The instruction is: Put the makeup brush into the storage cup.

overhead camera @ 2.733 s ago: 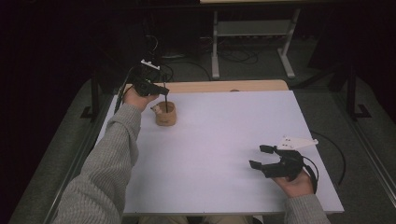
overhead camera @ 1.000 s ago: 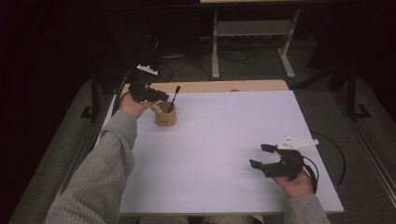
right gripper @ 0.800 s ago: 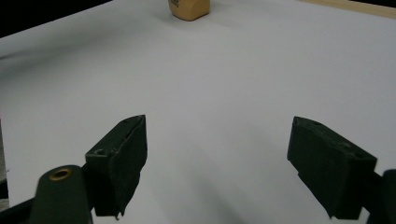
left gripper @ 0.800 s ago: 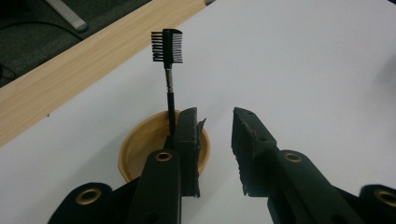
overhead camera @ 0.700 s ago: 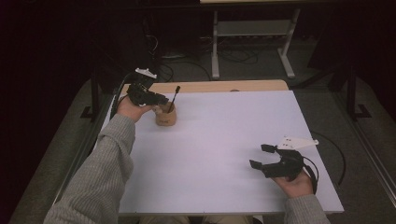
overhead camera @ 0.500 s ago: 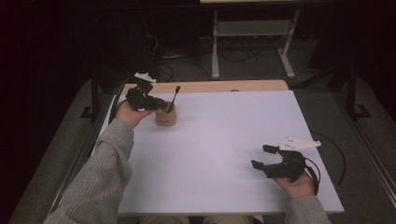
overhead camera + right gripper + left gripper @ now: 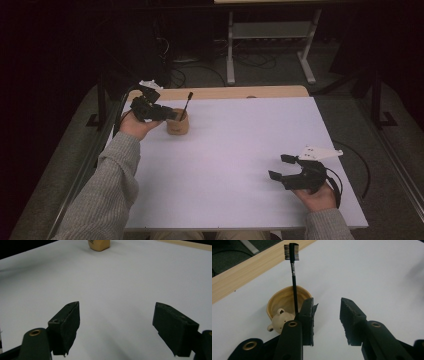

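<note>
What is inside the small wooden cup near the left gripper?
A thin black brush stands in the cup, comb head up. Its lower end is hidden behind the left gripper.

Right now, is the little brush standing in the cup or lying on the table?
Standing in it: the brush leans upright inside the cup, comb end up, beside the left gripper's open fingers.
</note>
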Demonstrator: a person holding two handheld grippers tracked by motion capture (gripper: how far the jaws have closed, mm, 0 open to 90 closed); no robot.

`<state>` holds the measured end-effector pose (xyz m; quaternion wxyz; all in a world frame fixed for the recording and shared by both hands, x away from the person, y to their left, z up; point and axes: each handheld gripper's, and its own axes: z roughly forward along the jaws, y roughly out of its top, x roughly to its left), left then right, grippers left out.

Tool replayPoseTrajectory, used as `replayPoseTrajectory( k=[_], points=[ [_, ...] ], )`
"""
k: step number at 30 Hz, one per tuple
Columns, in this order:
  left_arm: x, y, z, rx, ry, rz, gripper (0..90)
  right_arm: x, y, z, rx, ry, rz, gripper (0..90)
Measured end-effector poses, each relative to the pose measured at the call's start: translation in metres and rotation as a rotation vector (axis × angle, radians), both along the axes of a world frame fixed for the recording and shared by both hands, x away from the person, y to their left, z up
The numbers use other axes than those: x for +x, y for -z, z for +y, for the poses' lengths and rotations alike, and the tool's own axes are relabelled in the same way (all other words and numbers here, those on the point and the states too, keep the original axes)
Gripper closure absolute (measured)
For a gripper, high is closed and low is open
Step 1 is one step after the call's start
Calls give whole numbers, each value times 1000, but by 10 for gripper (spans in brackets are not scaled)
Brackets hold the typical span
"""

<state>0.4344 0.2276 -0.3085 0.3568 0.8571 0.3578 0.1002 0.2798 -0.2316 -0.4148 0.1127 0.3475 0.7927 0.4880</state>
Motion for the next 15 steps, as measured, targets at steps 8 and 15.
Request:
replayPoseTrajectory(
  k=[8,15],
  points=[
    [-13,-1,-4,-34,26,-6,639,3,-1,0,2,-1,-3,207],
    [-19,3,-6,-46,27,-2,607,4,-4,-2,7,6,-15,210]
  ],
)
